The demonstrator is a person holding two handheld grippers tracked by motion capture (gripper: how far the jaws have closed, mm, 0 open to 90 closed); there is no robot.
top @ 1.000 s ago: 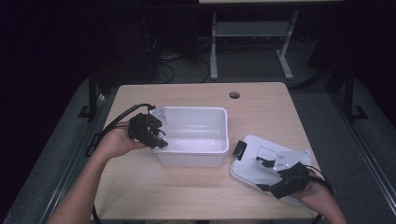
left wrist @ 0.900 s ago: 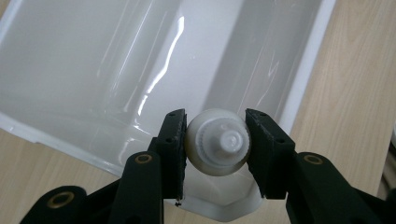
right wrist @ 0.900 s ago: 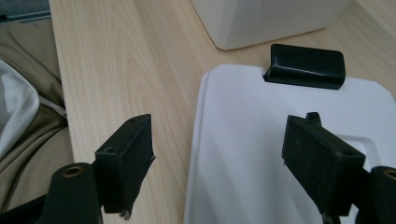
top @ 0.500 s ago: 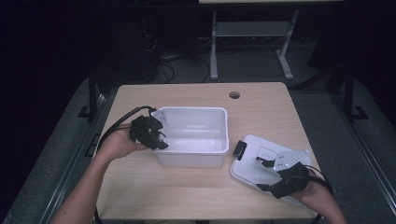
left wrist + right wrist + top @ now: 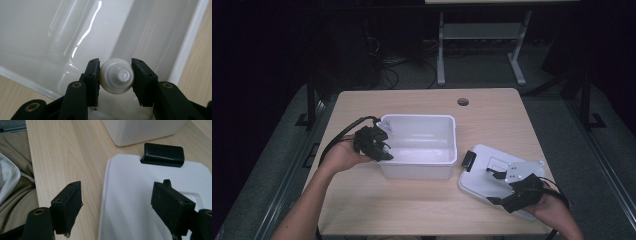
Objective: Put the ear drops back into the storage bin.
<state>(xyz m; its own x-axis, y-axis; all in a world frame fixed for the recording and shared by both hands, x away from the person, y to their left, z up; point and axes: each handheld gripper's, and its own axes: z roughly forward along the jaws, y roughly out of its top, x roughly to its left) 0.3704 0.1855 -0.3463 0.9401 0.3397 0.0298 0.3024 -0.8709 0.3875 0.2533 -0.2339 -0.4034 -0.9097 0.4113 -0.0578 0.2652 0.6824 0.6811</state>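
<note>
the left gripper [image 5: 379,145] hangs over the near-left corner of a white plastic bin [image 5: 453,131], its jaws clamped on a small white screw-capped container [image 5: 116,78], probably a squeeze tube or bottle, though little beyond the ribbed cap faces the left gripper view. the container's long axis runs back between the jaws toward the hand, cap end pointing forward and down into the bin's empty interior, so the drop lies straight ahead with only the bin's rim [image 5: 186,47] beside it and nothing in the way. well apart to the right, the right gripper [image 5: 507,187] rests with jaws spread wide and empty over the bin's flat white lid [image 5: 130,202], which lies on the wooden table [image 5: 412,102] just beside the bin, its black latch [image 5: 162,154] turned toward the bin's wall. the left hand is plainly the nearer to the bin.
</note>
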